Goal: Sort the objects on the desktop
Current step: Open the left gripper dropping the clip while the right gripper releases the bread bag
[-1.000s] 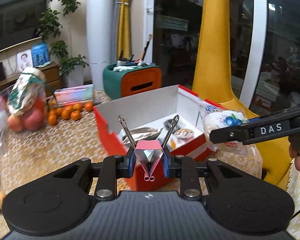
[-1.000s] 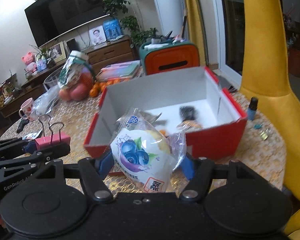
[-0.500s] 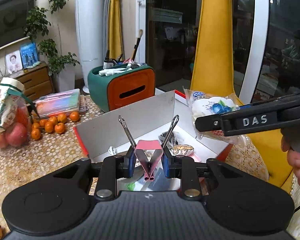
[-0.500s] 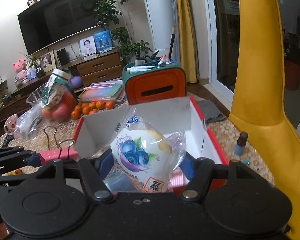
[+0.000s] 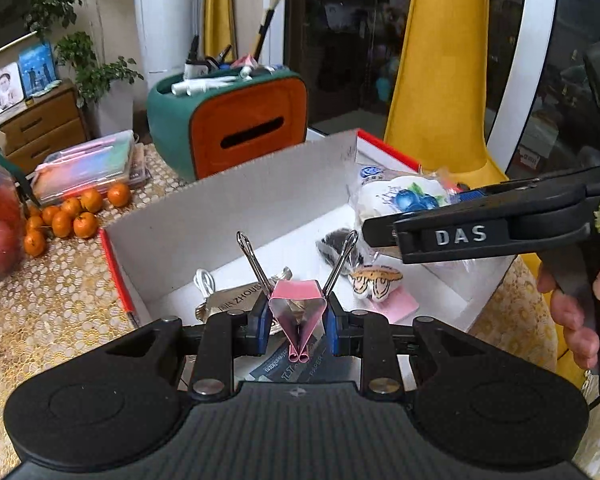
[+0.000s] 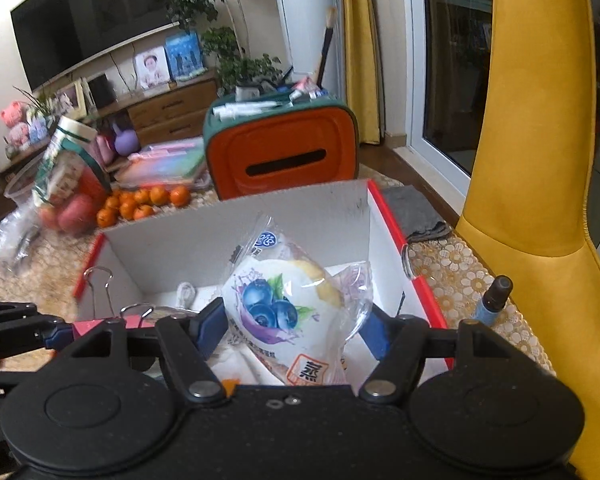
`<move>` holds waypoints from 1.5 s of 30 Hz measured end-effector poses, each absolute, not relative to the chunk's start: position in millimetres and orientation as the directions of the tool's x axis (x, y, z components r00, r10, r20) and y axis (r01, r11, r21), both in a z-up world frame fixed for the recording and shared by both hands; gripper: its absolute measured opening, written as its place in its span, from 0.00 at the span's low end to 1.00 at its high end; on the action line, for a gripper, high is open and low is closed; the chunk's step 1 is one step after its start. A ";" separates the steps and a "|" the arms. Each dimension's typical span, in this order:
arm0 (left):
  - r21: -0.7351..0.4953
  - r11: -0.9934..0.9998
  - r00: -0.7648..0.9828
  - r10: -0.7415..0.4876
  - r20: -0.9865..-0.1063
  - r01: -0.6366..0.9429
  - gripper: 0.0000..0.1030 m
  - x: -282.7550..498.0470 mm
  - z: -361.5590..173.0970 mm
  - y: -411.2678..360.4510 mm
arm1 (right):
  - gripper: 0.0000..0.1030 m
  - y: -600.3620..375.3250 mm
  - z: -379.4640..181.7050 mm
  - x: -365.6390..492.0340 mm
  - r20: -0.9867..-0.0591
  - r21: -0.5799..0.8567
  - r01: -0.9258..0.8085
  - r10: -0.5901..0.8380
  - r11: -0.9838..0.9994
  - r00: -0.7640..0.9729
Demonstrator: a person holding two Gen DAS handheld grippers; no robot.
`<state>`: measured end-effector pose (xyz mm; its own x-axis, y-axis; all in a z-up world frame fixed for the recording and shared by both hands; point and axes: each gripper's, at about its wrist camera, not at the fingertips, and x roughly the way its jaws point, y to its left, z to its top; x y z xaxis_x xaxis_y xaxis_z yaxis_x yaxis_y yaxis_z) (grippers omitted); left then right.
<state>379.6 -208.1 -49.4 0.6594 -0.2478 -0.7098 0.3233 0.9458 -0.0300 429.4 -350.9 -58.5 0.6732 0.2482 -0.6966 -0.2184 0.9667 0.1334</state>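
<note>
Red-edged white cardboard box (image 5: 236,216) is now directly under both grippers; a second ago both were held short of its near wall, so the carry has been finished and only the drops are judged to remain. The pink metal binder clip with wire handles (image 5: 298,312) is pinched between the pads of the left gripper (image 5: 296,322), handles pointing up, suspended above the box floor. The clear plastic snack packet with blueberry print (image 6: 288,308) is clamped in the right gripper (image 6: 292,328), hanging over the right half of the box. From the left wrist view, the box contents are shown: a white cable (image 5: 204,282), a silver foil pouch (image 5: 236,300), a striped shell-shaped item (image 5: 376,280), a dark packet (image 5: 336,246); most of these are hidden behind the snack in the right wrist view. Only the right wrist view shows the small blue dropper bottle (image 6: 492,300) left on the lace tablecloth (image 6: 460,272) outside the box, still to be sorted. The teal-and-orange tissue box (image 5: 236,128) is seen in both.
</note>
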 end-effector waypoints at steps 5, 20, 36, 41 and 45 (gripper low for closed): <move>-0.032 0.938 0.637 -0.259 -0.726 0.345 0.25 387.0 -56.5 -212.4 | 0.66 -349.8 -73.2 440.0 -0.718 0.127 -0.210 0.236 0.969 0.655; -0.073 0.944 0.588 -0.259 -0.766 0.321 0.25 405.9 -69.7 -204.8 | 0.68 -344.7 -93.0 455.9 -0.760 0.125 -0.196 0.221 0.973 0.612; -0.097 0.940 0.600 -0.286 -0.747 0.327 0.26 384.6 -59.6 -189.7 | 0.81 -350.1 -78.6 438.1 -0.734 0.136 -0.212 0.242 0.968 0.634; -0.103 0.939 0.606 -0.292 -0.740 0.327 0.26 372.4 -52.9 -186.4 | 0.81 -350.1 -72.3 427.7 -0.732 0.133 -0.222 0.246 0.966 0.636; -0.104 0.939 0.613 -0.296 -0.733 0.329 0.26 361.5 -46.0 -183.4 | 0.81 -347.1 -64.8 417.0 -0.727 0.131 -0.241 0.259 0.962 0.636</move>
<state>361.5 -183.4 -46.0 0.6130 -0.2960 -0.7325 0.3290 0.9386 -0.1040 417.0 -347.1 -64.8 0.6362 0.2589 -0.7268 -0.2412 0.9615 0.1314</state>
